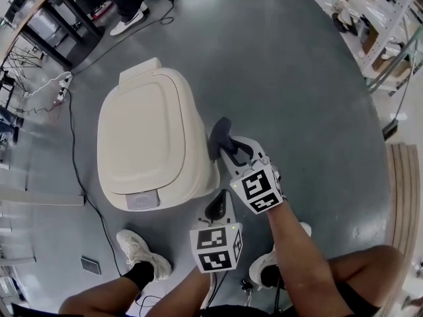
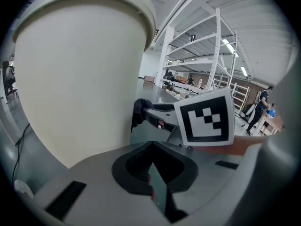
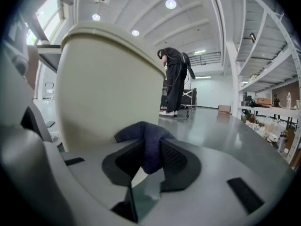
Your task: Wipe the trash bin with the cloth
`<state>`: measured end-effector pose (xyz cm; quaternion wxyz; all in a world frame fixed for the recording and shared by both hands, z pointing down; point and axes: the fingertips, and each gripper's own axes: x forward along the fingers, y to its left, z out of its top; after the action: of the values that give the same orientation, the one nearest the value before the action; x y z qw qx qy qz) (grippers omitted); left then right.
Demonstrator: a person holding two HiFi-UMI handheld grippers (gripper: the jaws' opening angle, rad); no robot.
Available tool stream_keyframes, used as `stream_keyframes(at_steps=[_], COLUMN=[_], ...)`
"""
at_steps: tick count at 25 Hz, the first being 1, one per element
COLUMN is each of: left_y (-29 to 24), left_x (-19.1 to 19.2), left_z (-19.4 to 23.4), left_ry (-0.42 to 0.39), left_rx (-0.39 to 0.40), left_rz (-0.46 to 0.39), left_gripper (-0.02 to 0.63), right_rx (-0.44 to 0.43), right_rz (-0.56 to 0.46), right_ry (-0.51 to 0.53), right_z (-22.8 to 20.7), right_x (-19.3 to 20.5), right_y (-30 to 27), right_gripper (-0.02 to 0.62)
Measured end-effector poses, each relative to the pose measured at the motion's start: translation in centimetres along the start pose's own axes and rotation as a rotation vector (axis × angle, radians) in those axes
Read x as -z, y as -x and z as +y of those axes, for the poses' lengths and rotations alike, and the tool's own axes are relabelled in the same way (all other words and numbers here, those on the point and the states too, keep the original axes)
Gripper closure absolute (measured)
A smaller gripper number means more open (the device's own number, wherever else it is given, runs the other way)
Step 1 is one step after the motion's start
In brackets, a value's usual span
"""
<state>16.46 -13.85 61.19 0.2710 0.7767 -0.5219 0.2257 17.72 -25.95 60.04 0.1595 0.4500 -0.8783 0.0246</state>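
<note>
A cream trash bin (image 1: 149, 144) with its lid down stands on the grey floor, left of centre in the head view. My right gripper (image 1: 225, 152) is shut on a dark blue cloth (image 1: 220, 133), which lies against the bin's right side wall. In the right gripper view the cloth (image 3: 146, 138) bulges out between the pads, with the bin wall (image 3: 108, 88) close on the left. My left gripper (image 1: 219, 207) sits lower, near the bin's front right corner, with its jaws together and nothing in them. The left gripper view shows the bin wall (image 2: 80, 79) and the right gripper (image 2: 160, 117) ahead.
The person's shoes (image 1: 142, 256) stand just in front of the bin. A cable (image 1: 76, 170) runs along the floor left of it, from a power strip (image 1: 63, 81). Another person's legs (image 1: 129, 8) and a table are at the back left. Shelving (image 1: 390, 18) lines the right.
</note>
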Motion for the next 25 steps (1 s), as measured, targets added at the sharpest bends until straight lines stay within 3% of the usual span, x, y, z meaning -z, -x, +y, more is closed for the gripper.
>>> stream_keyframes(at_steps=[6,12,20,25], left_y=[1.4,2.4,2.6,1.9], left_x=[-3.0,-5.4,-5.5,-4.3], left_z=[-1.2,-1.8,-1.7,-1.5], left_ry=[-0.011,-0.026,-0.022,-0.021], left_rx=[0.003,0.002,0.004,-0.004], left_rz=[-0.050,-0.087,-0.089,-0.064], left_gripper=[0.606,0.606,0.606,0.606], right_rx=[0.002,-0.020,-0.042,-0.040], right_rz=[-0.155,-0.222,-0.212,-0.184], right_ry=[0.017,0.057,0.054,0.111], right_z=[-1.7,-1.7,-1.3,-1.2], right_x=[-7.0,-11.4,-11.6,-10.7], right_y=[1.5,2.2,1.3,0.7], right_gripper=[0.503,0.503,0.505,0.503])
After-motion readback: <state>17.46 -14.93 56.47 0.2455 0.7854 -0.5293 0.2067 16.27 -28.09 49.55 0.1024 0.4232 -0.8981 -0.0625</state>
